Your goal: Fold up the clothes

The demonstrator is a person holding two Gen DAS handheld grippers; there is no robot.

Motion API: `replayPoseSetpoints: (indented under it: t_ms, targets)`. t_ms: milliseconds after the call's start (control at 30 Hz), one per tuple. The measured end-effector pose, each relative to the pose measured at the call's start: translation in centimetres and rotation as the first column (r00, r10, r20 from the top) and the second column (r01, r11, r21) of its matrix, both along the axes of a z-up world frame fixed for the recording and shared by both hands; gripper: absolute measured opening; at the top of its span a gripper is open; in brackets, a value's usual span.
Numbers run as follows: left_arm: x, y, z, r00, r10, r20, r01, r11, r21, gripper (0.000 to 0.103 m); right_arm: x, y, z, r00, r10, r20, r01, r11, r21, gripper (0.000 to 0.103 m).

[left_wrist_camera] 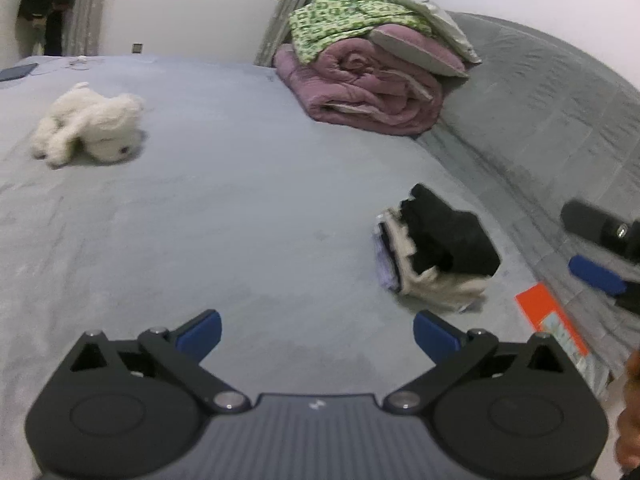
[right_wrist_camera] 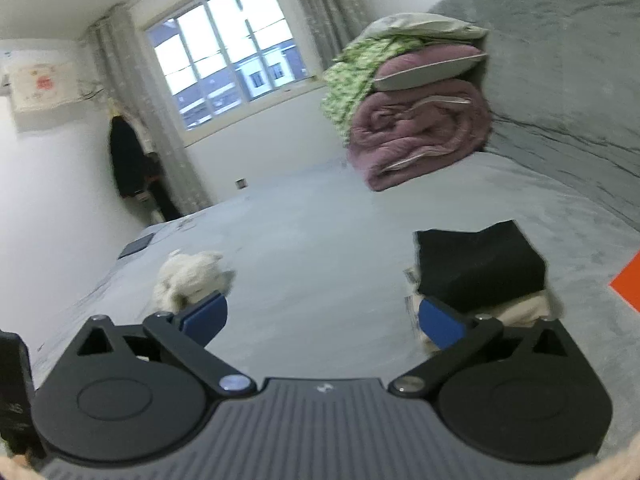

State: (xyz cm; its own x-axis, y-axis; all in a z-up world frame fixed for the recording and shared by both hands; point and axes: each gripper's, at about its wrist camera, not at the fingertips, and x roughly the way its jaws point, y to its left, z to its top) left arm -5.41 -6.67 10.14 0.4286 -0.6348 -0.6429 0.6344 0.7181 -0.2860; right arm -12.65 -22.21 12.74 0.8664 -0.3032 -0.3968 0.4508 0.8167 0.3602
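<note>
Both grippers are hanging over the grey bed (left_wrist_camera: pixel 240 208) with nothing between their blue pads. The left gripper (left_wrist_camera: pixel 317 332) is standing wide apart at the bottom of its view, and the right gripper (right_wrist_camera: pixel 323 318) is standing just as wide in its own.

The folded stack (left_wrist_camera: pixel 436 248) (black garment on top, cream and pale layers under it) is lying at the right centre of the left view, well clear of the left gripper. In the right view the same stack (right_wrist_camera: pixel 480 264) is sitting just past the right-hand pad, partly hidden by it; whether they touch I cannot tell.

Only the right view is showing the whole window (right_wrist_camera: pixel 228 52) at upper centre and a dark coat (right_wrist_camera: pixel 128 156) hanging at the left. Only the left view is catching the other gripper at its right edge.

A white plush toy (left_wrist_camera: pixel 88 124) is lying at the left, and rolled quilts (left_wrist_camera: pixel 372 80) are sitting at the upper centre.
</note>
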Motion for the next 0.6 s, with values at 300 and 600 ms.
replayPoseSetpoints:
  t_ms: [300,600]
  targets:
    - [-1.5,5.7,-0.4,0.996,0.077,0.048,-0.082,0.990,0.113,0.102,2.0,6.1,0.4,0.994,0.092,-0.056,-0.092,0.996,0.001,0.103]
    - [-2.6,8.8,0.1,0.984,0.146,0.103,-0.161,0.973,0.164,0.102,3.3,9.6,-1.8,0.986,0.106,-0.132,-0.106,0.994,0.007,0.103]
